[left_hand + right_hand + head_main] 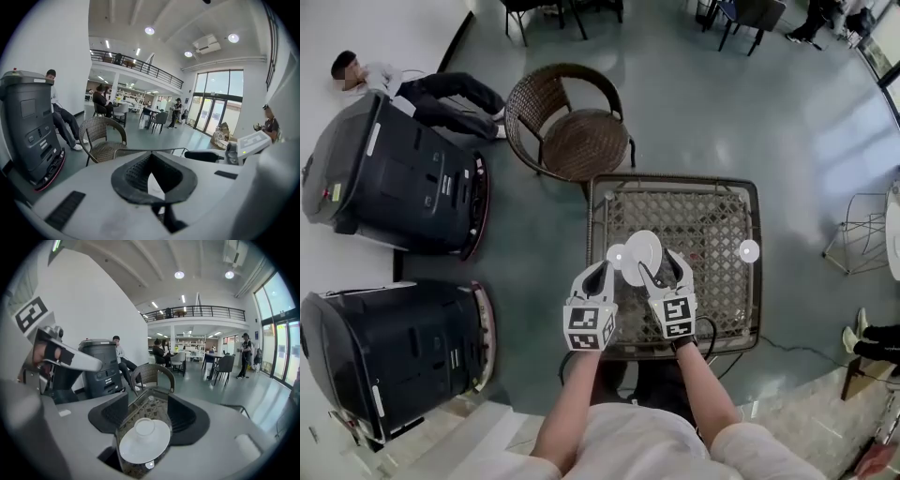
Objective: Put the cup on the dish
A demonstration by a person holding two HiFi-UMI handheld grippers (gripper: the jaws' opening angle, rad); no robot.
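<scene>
Both crowd dish (136,451) holding cup (144,426) — left tool (150,156) closed, right tool (147,399) open, empty.

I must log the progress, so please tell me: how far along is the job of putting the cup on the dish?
Looks done: the cup sits on the dish. In hand: the left gripper pinches something white, unclear what; the right gripper is open, with the dish between its jaws. Left: probably only letting go.
</scene>
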